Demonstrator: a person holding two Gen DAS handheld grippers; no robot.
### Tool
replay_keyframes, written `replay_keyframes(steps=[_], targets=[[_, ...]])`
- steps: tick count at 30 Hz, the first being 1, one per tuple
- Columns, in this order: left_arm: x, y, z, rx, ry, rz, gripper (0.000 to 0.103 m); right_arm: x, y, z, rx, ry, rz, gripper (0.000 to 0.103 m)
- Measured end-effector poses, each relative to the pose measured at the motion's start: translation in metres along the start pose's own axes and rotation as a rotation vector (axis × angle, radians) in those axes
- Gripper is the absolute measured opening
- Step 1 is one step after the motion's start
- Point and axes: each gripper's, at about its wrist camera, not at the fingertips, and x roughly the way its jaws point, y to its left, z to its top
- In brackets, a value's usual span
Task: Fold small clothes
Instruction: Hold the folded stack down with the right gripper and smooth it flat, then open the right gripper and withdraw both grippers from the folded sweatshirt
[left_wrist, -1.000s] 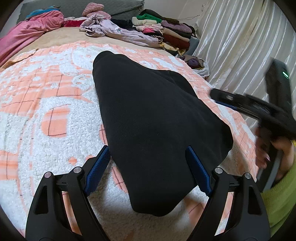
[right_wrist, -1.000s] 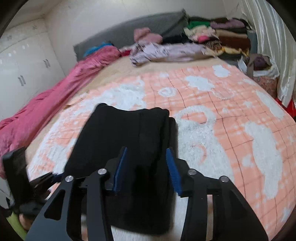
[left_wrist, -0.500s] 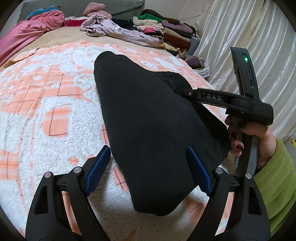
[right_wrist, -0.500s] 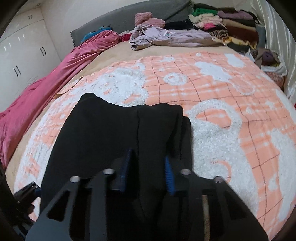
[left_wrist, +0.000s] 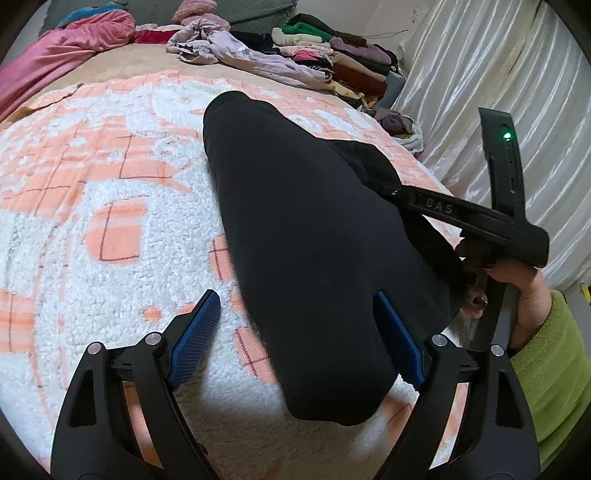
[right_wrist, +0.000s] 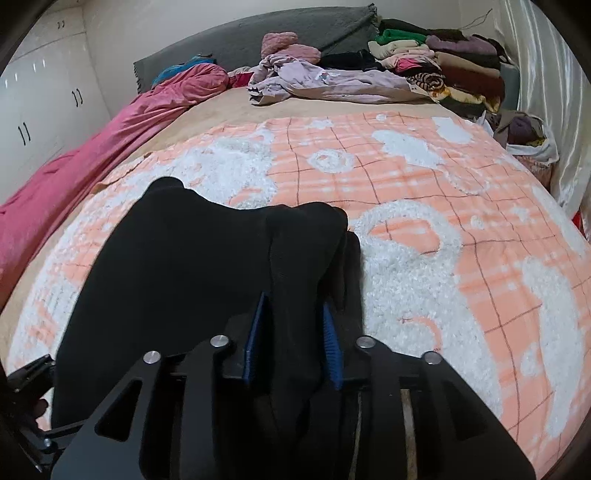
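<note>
A black garment (left_wrist: 306, 236) lies partly folded on the orange-and-white fleece blanket (left_wrist: 110, 206). My left gripper (left_wrist: 295, 314) is open, its blue pads on either side of the garment's near end, not gripping it. My right gripper (right_wrist: 293, 325) is shut on a raised fold of the black garment (right_wrist: 192, 266) at its right edge. In the left wrist view the right gripper's body (left_wrist: 469, 218) reaches in from the right, held by a hand in a green sleeve.
Stacks of folded clothes (right_wrist: 443, 70) and a loose lilac garment (right_wrist: 325, 81) lie at the far side of the bed. A pink cover (right_wrist: 110, 133) runs along the left. White curtains (left_wrist: 498, 92) hang at the right, white cupboards (right_wrist: 37, 107) at the left.
My right gripper has moved in onto the garment's right edge and closed on a fold of it, lifting it slightly. The left gripper has stayed open and nearly still.
</note>
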Motion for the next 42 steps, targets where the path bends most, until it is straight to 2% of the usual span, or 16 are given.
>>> replay_keyframes(steps=[3, 5, 13, 17, 19, 26, 31, 42], targets=[[-0.003, -0.002, 0.000, 0.006, -0.004, 0.006, 0.077, -0.009, 0.002, 0.001, 0.011, -0.013, -0.018, 0.046], [-0.007, -0.003, 0.001, 0.012, -0.011, 0.012, 0.077, -0.016, 0.002, 0.000, 0.021, -0.026, -0.023, 0.049], [-0.029, -0.005, 0.002, 0.017, -0.064, 0.045, 0.084, -0.057, 0.002, -0.008, 0.064, -0.108, -0.010, 0.083], [-0.045, -0.006, 0.001, 0.023, -0.104, 0.081, 0.090, -0.081, 0.005, -0.012, 0.057, -0.168, -0.023, 0.089], [-0.054, -0.005, 0.000, 0.025, -0.126, 0.100, 0.093, -0.093, 0.006, -0.016, 0.055, -0.199, -0.027, 0.095], [-0.081, -0.004, -0.012, 0.027, -0.174, 0.171, 0.093, -0.125, 0.012, -0.037, 0.038, -0.264, -0.044, 0.098], [-0.092, -0.004, -0.025, 0.027, -0.194, 0.207, 0.093, -0.135, 0.016, -0.055, 0.025, -0.260, -0.049, 0.098], [-0.098, -0.011, -0.058, 0.021, -0.154, 0.223, 0.093, -0.153, 0.024, -0.093, 0.021, -0.245, -0.057, 0.098]])
